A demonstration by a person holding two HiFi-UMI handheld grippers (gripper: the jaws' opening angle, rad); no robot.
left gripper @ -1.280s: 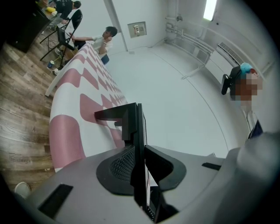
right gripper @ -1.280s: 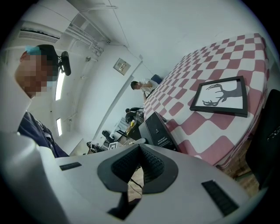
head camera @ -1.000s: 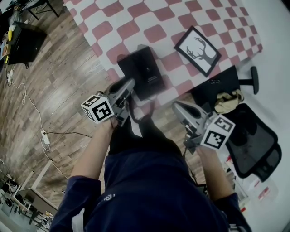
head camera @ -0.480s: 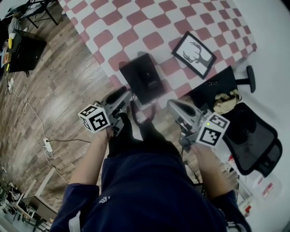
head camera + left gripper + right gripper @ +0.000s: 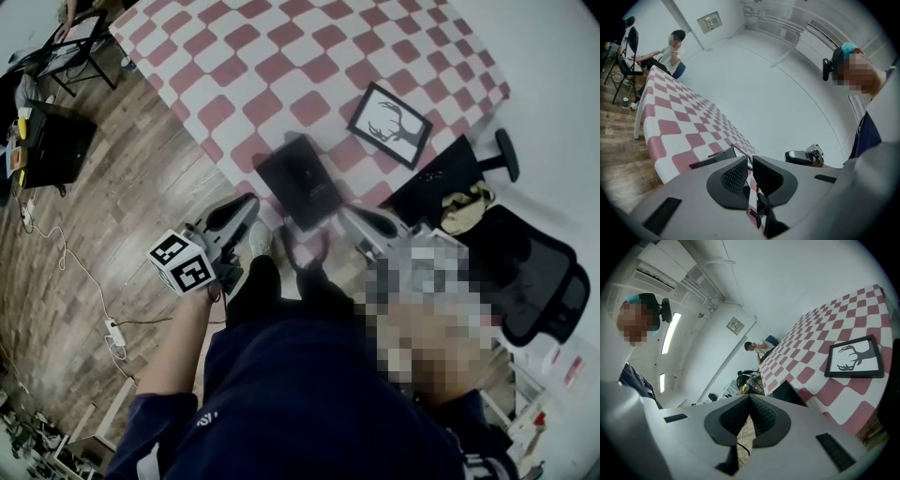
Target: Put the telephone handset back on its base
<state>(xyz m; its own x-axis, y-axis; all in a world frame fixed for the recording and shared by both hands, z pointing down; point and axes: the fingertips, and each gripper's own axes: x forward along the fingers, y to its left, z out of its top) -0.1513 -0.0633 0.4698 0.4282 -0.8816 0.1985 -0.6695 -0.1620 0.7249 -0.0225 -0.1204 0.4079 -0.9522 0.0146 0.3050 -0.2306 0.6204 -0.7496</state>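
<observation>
Black telephone sits, apparently whole, on checked table.

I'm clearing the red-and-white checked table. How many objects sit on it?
2: a black telephone near the front edge, and a black-framed antler picture to its right in the head view. More may sit farther back, out of view.

Near edge of the table: the black telephone takes the middle. The framed deer picture lies close on its right, with a narrow lane of bare cloth between them. Past both we see open checkered cloth to the far edge. Right of the table, an office chair and a dark seat crowd the floor. On the left we find open wood floor, save a power strip.
</observation>
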